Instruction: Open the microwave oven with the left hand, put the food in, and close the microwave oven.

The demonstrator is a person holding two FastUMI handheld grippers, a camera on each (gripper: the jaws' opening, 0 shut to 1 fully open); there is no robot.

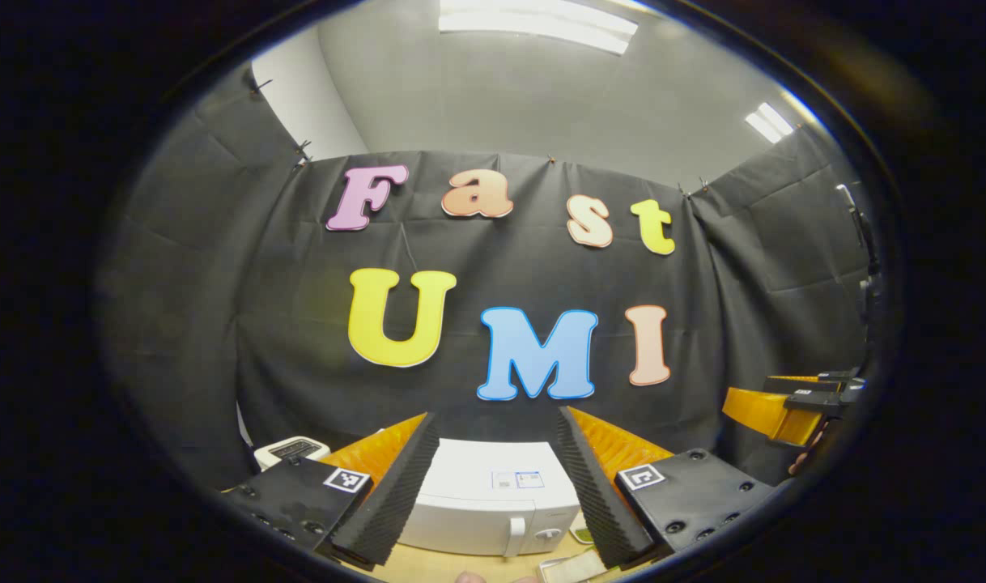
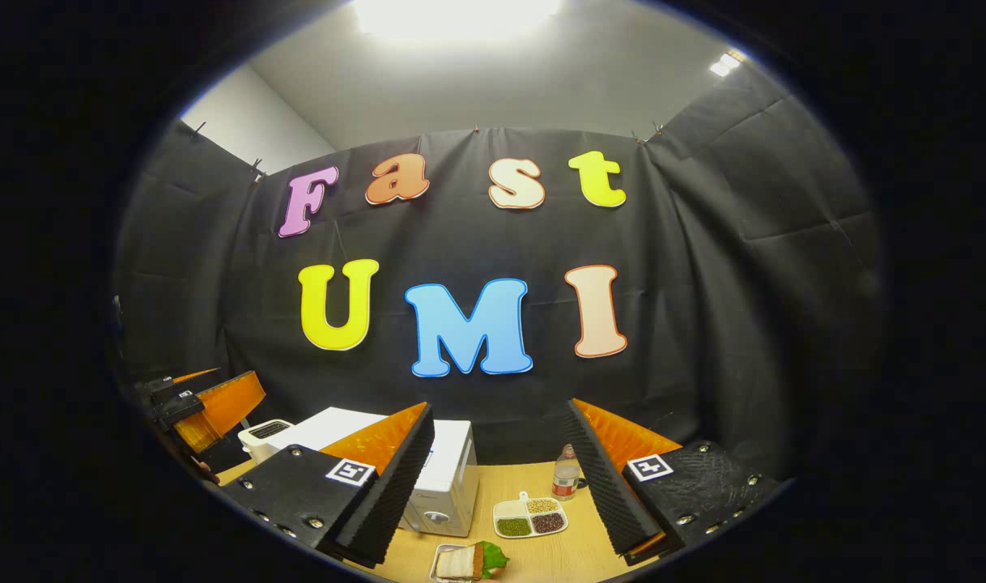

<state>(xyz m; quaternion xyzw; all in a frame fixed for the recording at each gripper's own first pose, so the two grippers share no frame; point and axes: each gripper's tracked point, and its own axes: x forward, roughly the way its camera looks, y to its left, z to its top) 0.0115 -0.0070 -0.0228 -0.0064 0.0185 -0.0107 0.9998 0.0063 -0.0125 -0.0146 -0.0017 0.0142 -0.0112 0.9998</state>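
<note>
Toaster [image 2: 265, 435] left of microwave [image 2: 448, 486]; bottle [image 2: 567, 474], sectioned dish [image 2: 530, 517] right.

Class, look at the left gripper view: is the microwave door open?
No: the microwave door sits flush with its front, handle untouched, and the left gripper is open and empty.

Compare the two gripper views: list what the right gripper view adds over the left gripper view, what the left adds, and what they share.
Right gripper view alone: a bottle, a divided dish of beans and grains, and a sandwich with lettuce on a small tray, all on the wooden table.

Left gripper view alone: the microwave's front, door shut, with its handle and knob.

Shared: the white microwave, the white toaster beside it, and both open grippers, the left gripper and the right gripper.
</note>
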